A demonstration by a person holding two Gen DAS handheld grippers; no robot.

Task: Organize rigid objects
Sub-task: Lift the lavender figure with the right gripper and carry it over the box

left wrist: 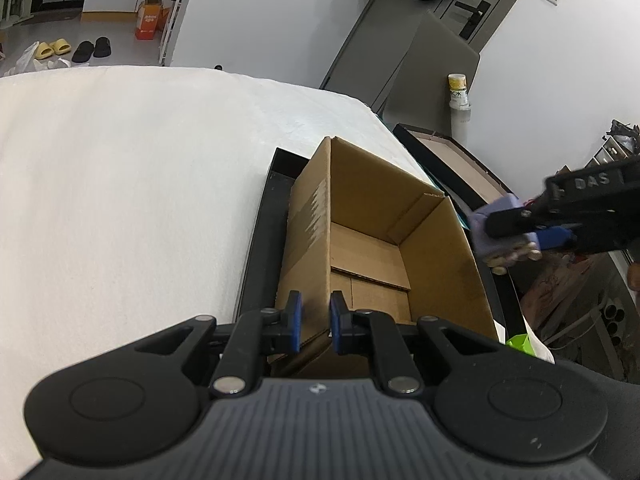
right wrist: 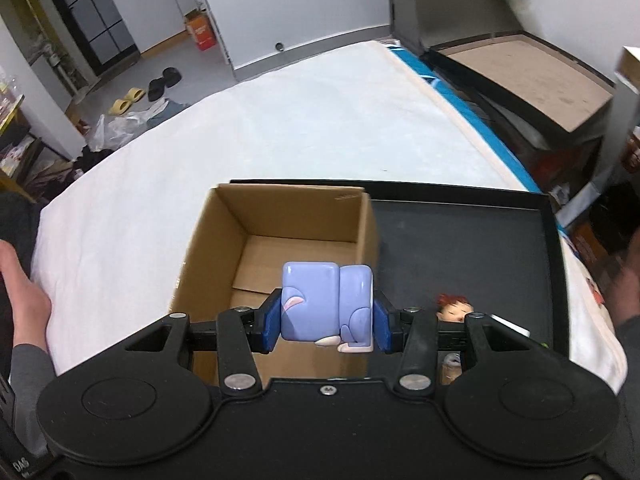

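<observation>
An open cardboard box [left wrist: 372, 240] [right wrist: 280, 236] stands in a black tray [left wrist: 260, 240] [right wrist: 460, 240] on a white bed. The box looks empty. My right gripper [right wrist: 326, 320] is shut on a blocky purple toy figure [right wrist: 326, 304] and holds it above the box's near right edge. In the left wrist view the right gripper [left wrist: 512, 236] and the toy figure [left wrist: 500, 232] hover beyond the box's right wall. My left gripper [left wrist: 316, 320] is shut on the box's near wall, which sits between its blue pads. A small red-haired doll [right wrist: 454, 308] lies in the tray right of the box.
The white bed surface [left wrist: 120, 180] [right wrist: 280, 120] spreads left and beyond the tray. A green object [left wrist: 520, 340] lies at the tray's near right. A black-framed board [right wrist: 520, 68] leans beside the bed on the right. The person's hand [right wrist: 20, 292] rests at the left edge.
</observation>
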